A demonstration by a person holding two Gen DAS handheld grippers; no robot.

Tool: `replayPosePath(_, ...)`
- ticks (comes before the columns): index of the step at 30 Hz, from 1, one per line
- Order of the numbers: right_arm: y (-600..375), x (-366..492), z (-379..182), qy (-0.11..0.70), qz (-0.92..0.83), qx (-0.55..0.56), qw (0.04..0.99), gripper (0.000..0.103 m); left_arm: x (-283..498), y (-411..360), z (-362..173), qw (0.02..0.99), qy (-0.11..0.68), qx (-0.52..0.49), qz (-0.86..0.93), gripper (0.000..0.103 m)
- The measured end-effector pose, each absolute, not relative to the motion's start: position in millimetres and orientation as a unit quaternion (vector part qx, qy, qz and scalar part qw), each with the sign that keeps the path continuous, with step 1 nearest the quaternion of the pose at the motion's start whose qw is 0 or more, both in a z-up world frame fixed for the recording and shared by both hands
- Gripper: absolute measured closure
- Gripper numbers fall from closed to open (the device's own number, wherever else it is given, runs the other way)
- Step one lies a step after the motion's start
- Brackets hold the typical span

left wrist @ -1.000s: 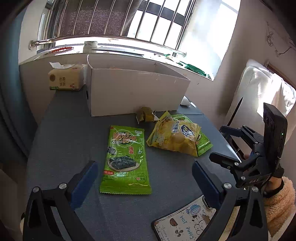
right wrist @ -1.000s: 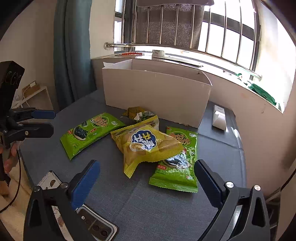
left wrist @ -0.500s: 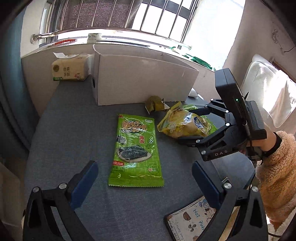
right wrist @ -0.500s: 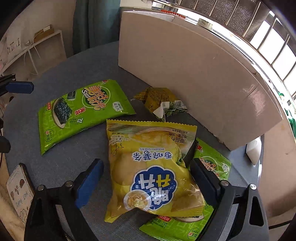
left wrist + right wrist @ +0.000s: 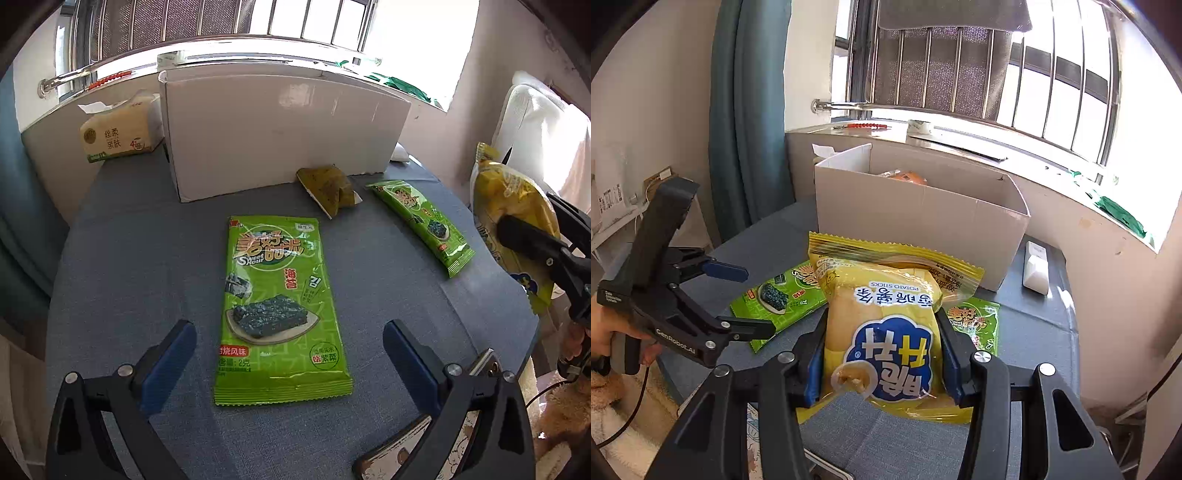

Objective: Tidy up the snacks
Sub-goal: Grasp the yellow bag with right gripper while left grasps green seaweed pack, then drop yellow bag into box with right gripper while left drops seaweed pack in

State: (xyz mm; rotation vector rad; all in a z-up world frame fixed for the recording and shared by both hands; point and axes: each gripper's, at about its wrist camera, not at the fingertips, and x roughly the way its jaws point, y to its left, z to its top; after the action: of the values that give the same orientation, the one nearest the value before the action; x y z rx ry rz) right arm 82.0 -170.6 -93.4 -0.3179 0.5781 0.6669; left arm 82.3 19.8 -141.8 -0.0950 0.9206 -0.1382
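Yellow bag (image 5: 886, 325) — "POTATO STICKS" — clamped in right gripper (image 5: 882, 354), jaws just closed. Green seaweed packet (image 5: 277, 306) — "Sweet Sour" — mid-tabletop (image 5: 129, 258); left gripper (image 5: 288, 354) wide, empty.

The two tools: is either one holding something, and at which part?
The right tool holds the yellow potato-stick bag by its two sides, near the lower end. The left tool holds nothing.
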Motion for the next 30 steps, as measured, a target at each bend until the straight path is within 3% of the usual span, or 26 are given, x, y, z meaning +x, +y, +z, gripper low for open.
replayPosePath(9, -203.4, 67.8, -96.0, 0.298, 0.305, -0.077, 0.901, 0.047, 124.7, 17.0, -157.8, 0.875, 0.482, -0.012, -0.036, 0.001)
replayPosePath(11, -208.4, 68.9, -98.6, 0.305, 0.303, -0.070, 0.900, 0.047, 124.8, 18.3, -157.3, 0.877, 0.478, -0.009, -0.042, 0.010)
replayPosePath(12, -210.7, 70.4, -100.0, 0.307, 0.303, -0.065, 0.900, 0.047, 123.2, 18.6, -154.1, 0.881, 0.471, -0.008, -0.048, 0.032)
replayPosePath(13, -212.8, 71.4, -101.4, 0.310, 0.304, -0.058, 0.899, 0.047, 121.1, 20.5, -151.5, 0.882, 0.467, -0.017, -0.058, 0.037)
replayPosePath(23, -221.0, 91.2, -107.2, 0.332, 0.319, 0.002, 0.888, 0.047, 89.2, 53.3, -92.8, 0.918, 0.371, -0.105, -0.089, 0.037)
replayPosePath(30, -201.5, 144.9, -61.8, 0.300, 0.339, 0.024, 0.891, 0.047, 115.8, 61.6, -20.8, 0.950, 0.289, -0.082, -0.090, 0.035)
